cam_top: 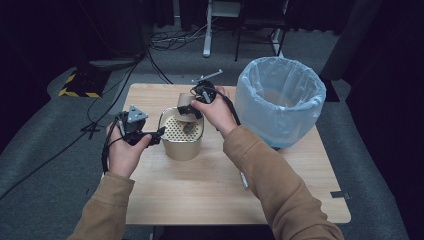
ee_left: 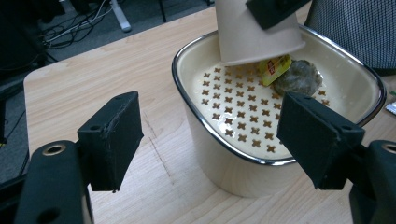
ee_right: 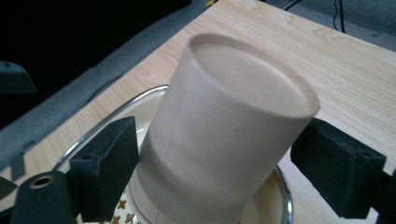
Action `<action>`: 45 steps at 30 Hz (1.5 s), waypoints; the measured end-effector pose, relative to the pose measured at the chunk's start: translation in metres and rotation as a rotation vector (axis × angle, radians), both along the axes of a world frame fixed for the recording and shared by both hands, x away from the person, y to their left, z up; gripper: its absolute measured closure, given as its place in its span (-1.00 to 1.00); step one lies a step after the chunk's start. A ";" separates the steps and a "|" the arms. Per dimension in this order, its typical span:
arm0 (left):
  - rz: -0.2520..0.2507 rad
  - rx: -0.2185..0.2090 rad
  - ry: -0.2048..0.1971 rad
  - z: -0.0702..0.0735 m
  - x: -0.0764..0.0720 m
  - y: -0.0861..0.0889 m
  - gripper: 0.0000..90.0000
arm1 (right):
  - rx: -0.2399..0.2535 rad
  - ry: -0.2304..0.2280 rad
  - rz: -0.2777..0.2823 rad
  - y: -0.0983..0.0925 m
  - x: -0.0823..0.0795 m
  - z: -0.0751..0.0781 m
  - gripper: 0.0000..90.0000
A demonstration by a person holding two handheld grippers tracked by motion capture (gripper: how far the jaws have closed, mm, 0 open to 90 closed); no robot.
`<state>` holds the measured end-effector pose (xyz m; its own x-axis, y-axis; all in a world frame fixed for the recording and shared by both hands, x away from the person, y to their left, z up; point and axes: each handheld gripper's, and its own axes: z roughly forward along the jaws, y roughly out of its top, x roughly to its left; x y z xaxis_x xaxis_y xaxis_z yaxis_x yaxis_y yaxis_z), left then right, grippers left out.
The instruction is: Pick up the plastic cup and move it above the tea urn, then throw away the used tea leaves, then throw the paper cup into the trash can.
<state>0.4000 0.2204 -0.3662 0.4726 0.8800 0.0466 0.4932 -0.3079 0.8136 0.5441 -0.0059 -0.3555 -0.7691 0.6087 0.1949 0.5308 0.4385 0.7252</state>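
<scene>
Paper cup [ee_right: 229, 135]: upturned, mouth down over perforated tray of cream strainer pot [cam_top: 182, 145], table [cam_top: 225, 195] centre; between jaws of right gripper [cam_top: 192, 107], whether pads press it or stand just clear cannot be told. Tea bag [ee_left: 299, 77] with yellow tag [ee_left: 273, 69]: on tray, at cup's rim. Left gripper [ee_left: 212, 140]: released, jaws wide, at 9 o'clock of pot. Lined bin [cam_top: 280, 100]: at 2 o'clock of pot.
</scene>
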 end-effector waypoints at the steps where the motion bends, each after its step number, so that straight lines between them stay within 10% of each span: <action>1: -0.001 -0.005 0.003 -0.001 0.000 0.000 -0.50 | -0.010 -0.005 0.001 0.003 -0.001 -0.001 -0.62; 11: 0.002 -0.011 0.003 -0.002 -0.001 -0.002 -0.50 | -0.065 -0.095 0.041 0.006 -0.013 0.005 -0.33; 45: -0.008 -0.038 -0.009 -0.001 -0.028 0.004 -0.50 | 0.202 -0.259 0.083 -0.033 -0.052 0.063 -0.34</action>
<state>0.3718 0.2247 -0.3674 0.4795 0.8774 0.0174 0.4831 -0.2805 0.8294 0.4917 -0.0394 -0.2926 -0.8541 0.5111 0.0970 0.2862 0.3060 0.9080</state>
